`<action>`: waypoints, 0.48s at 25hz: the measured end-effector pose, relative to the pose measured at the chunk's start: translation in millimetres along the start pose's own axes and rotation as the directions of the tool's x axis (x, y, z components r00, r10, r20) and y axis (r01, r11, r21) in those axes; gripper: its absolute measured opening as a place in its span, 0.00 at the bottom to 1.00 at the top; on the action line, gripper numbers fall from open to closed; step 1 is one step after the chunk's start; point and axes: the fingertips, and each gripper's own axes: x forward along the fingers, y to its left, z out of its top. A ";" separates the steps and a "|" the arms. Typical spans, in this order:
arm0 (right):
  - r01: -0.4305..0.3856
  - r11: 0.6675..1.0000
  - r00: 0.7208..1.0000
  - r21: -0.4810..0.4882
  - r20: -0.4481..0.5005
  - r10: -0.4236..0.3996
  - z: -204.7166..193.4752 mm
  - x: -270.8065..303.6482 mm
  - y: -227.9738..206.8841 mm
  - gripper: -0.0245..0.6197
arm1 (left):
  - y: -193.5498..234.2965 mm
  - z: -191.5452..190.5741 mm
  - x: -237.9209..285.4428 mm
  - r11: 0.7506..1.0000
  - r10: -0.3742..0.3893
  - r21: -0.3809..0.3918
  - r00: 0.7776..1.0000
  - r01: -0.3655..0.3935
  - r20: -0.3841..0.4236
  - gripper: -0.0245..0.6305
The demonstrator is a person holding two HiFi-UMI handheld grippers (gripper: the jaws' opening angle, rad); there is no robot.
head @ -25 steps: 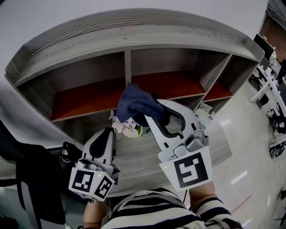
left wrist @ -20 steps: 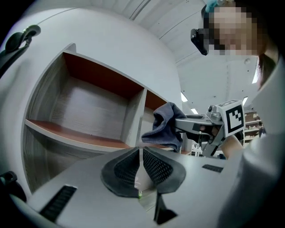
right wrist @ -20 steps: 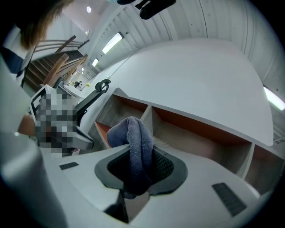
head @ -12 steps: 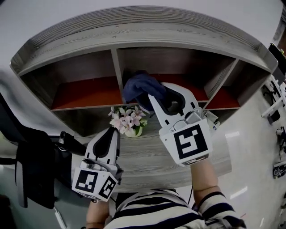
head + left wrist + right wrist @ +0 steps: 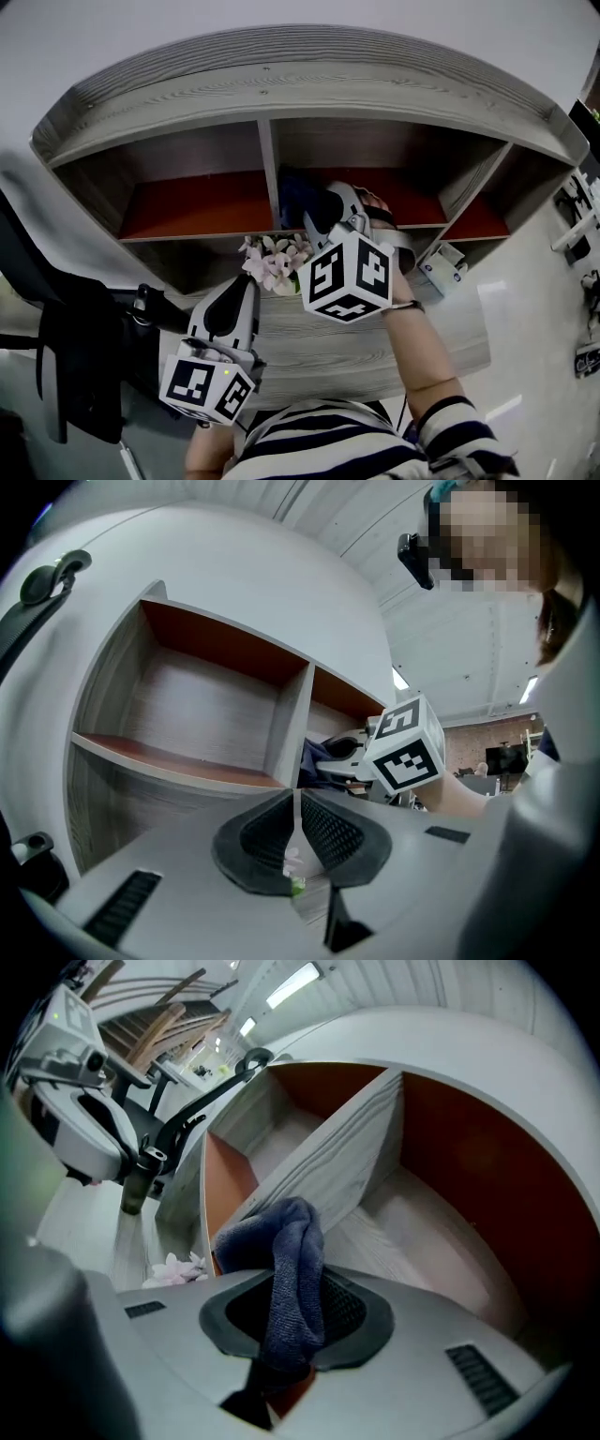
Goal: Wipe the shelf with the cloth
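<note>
The left gripper (image 5: pixel 244 286) (image 5: pixel 295 803) hangs over the grey worktop in front of the one grey wood-grain shelf unit (image 5: pixel 281 84). Its two jaws are pressed together with nothing between them. Just beyond its tips stands a single small bunch of pale pink flowers (image 5: pixel 275 262), below the shelf's front edge. The head view shows three open compartments, each floored by a red-brown board (image 5: pixel 187 204). The left one holds nothing. The right gripper (image 5: pixel 314 211) (image 5: pixel 295 1307) reaches into the middle compartment, hard by the upright divider (image 5: pixel 269 169) (image 5: pixel 347 1157) at its left side. Its two jaws are clamped on the one dark blue terry cloth (image 5: pixel 295 195) (image 5: pixel 286 1251), which bunches out ahead of the tips over that compartment's board, just beside the divider. Whether it touches the wood cannot be told.
</note>
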 end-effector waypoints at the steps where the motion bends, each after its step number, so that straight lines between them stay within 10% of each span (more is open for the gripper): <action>1: 0.002 1.000 1.000 -0.022 -0.021 -0.003 -1.2 1.9 1.4 0.20 | -0.1 0.0 1.7 1.000 -0.011 0.000 1.000 0.011 -0.006 0.09; 12: 0.080 0.995 0.981 -0.061 -0.170 -0.090 -39.3 -5.6 -15.2 0.19 | -10.8 -3.9 22.6 0.993 -0.120 -0.006 0.992 0.119 -0.037 0.09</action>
